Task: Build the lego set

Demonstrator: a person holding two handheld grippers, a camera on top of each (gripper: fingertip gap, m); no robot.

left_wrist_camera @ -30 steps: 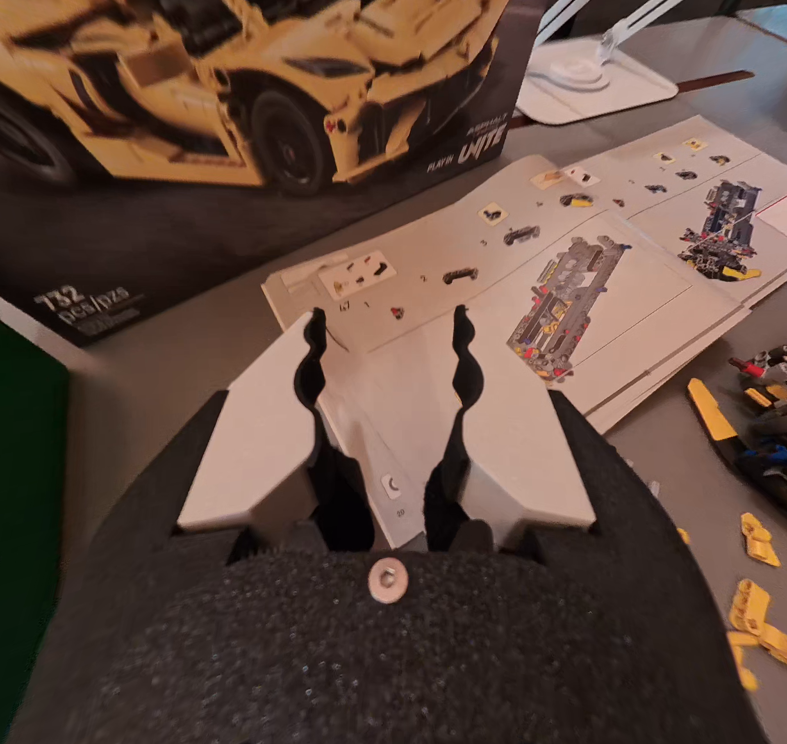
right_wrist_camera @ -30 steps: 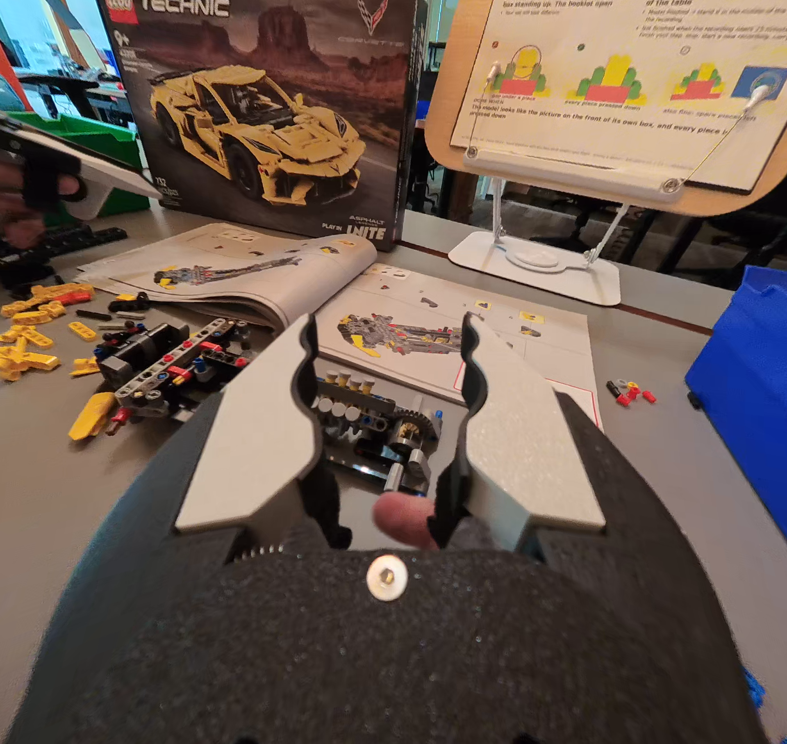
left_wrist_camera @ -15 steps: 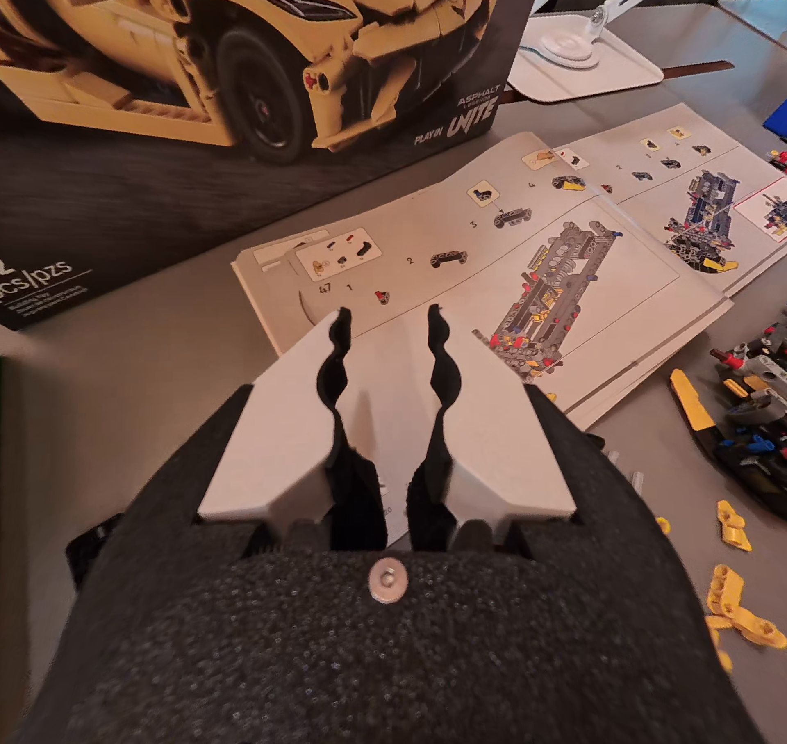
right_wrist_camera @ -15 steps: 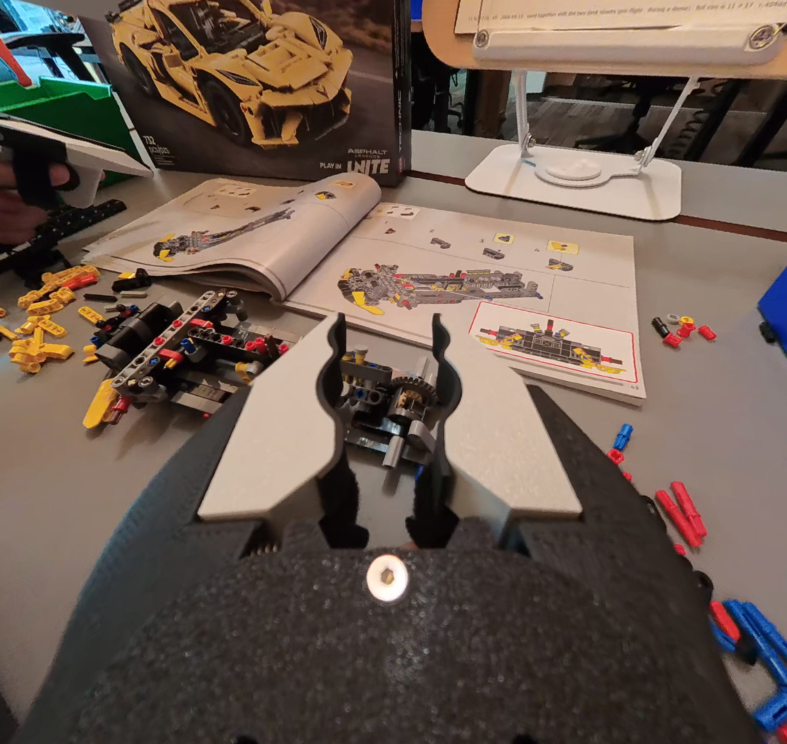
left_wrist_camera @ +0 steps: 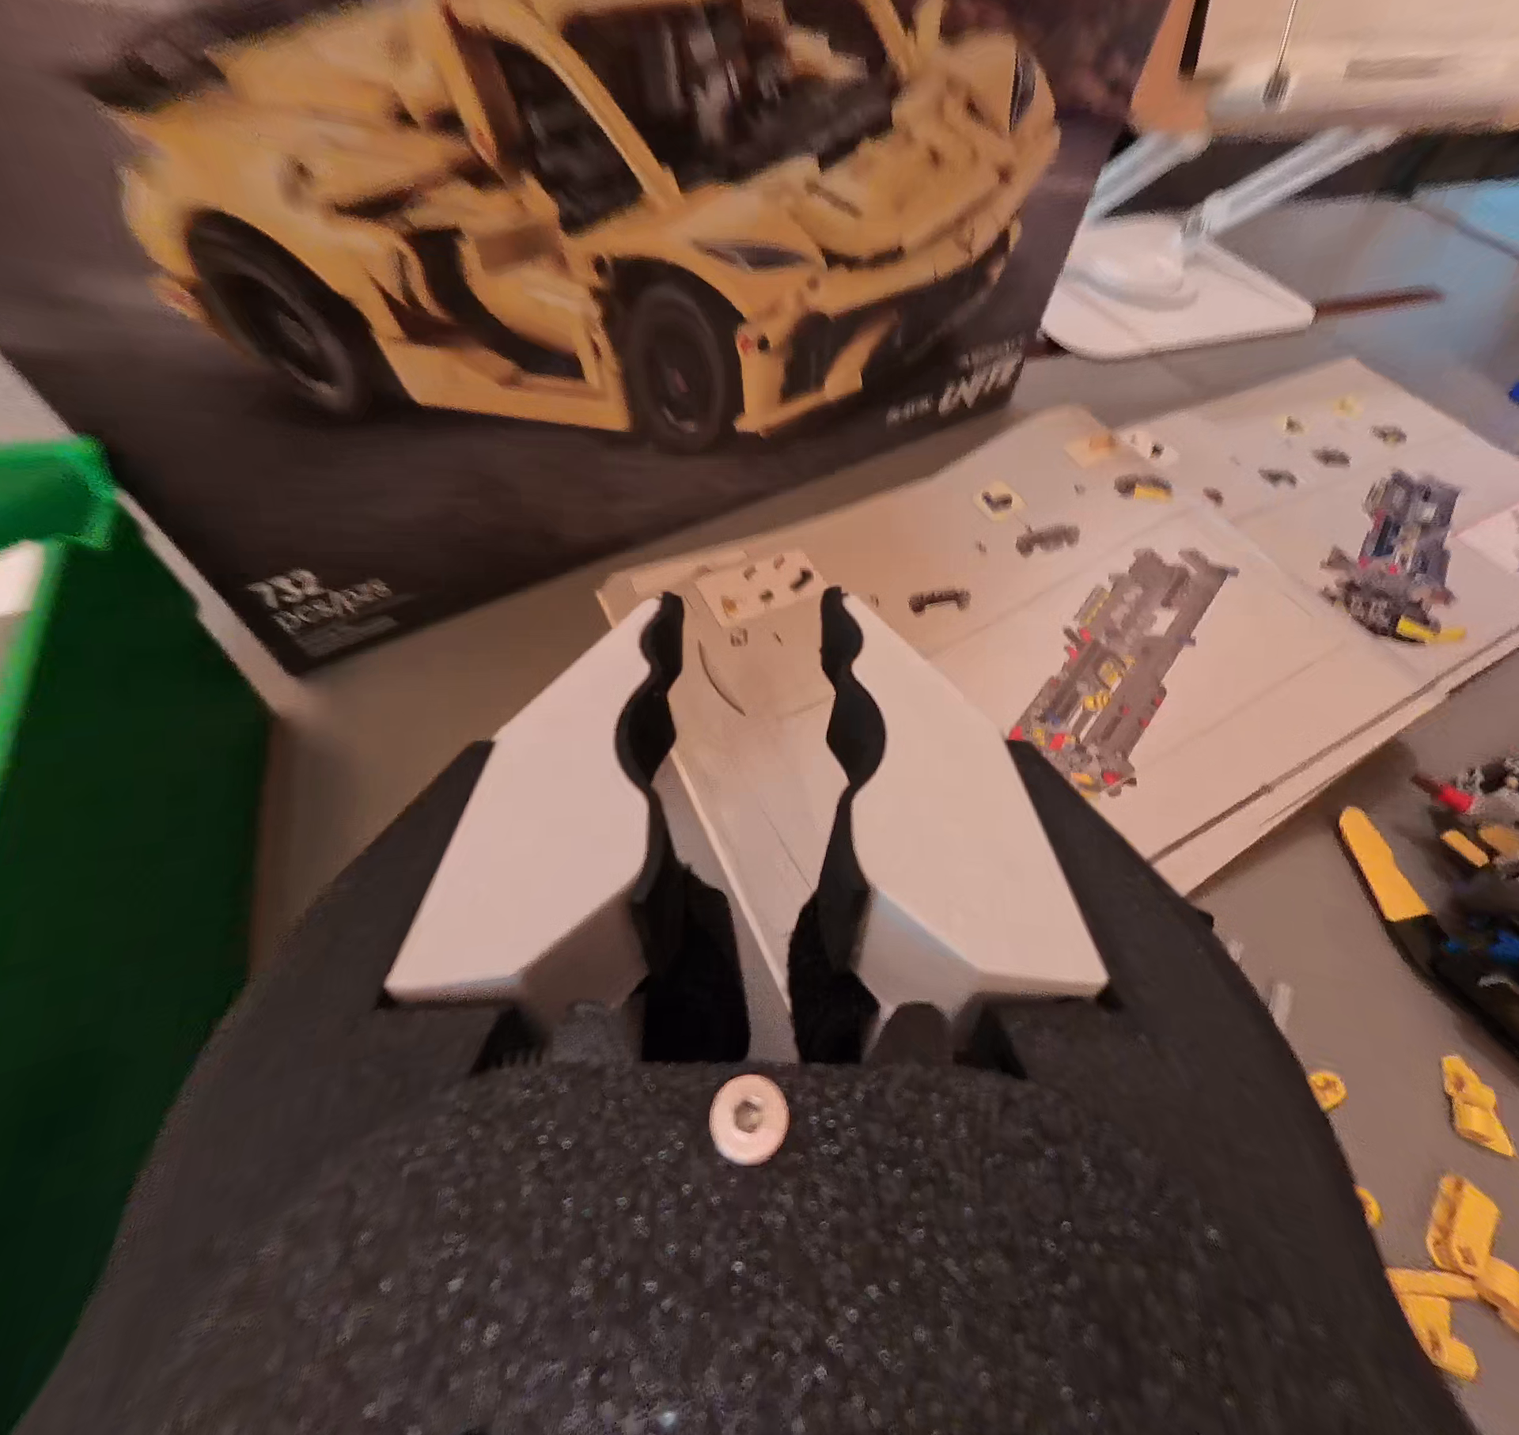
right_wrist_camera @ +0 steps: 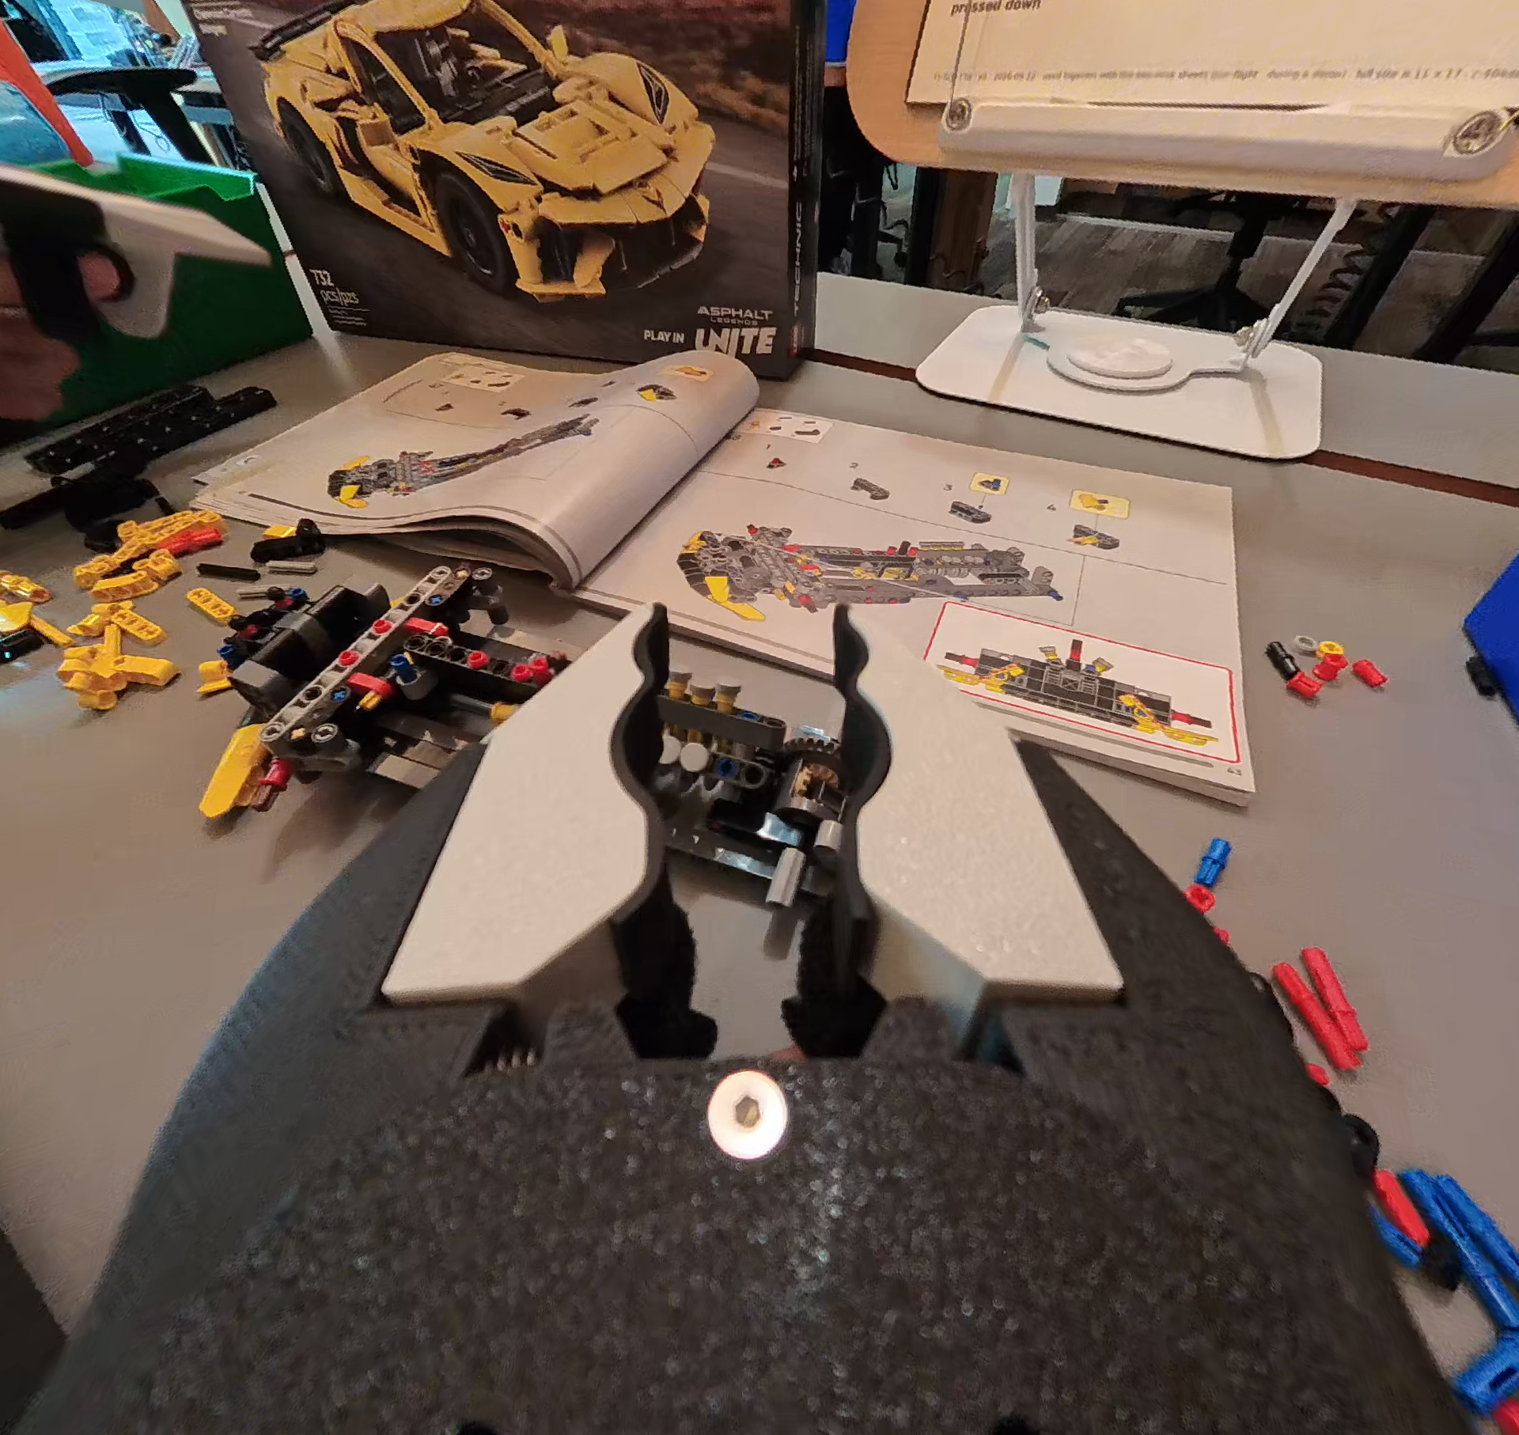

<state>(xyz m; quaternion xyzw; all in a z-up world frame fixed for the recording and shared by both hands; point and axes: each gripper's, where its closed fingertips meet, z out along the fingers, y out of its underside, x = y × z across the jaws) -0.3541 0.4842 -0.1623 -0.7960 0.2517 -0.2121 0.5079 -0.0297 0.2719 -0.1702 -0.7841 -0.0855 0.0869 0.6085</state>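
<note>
Now your left gripper (left_wrist_camera: 744, 615), jaws apart and empty, has swung back toward the box (left_wrist_camera: 526, 261); your right gripper (right_wrist_camera: 744, 631), jaws parted around nothing, has dropped over the half-built model (right_wrist_camera: 740, 763), ready to grasp.

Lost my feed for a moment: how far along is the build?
Done: only a partial chassis. In hand: nothing; the right gripper hangs open over its gear end, the left gripper open above the instruction booklet. Left: most of it; yellow pieces lie loose.

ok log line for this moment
left gripper open, empty | right gripper open over chassis | booklet open
</note>
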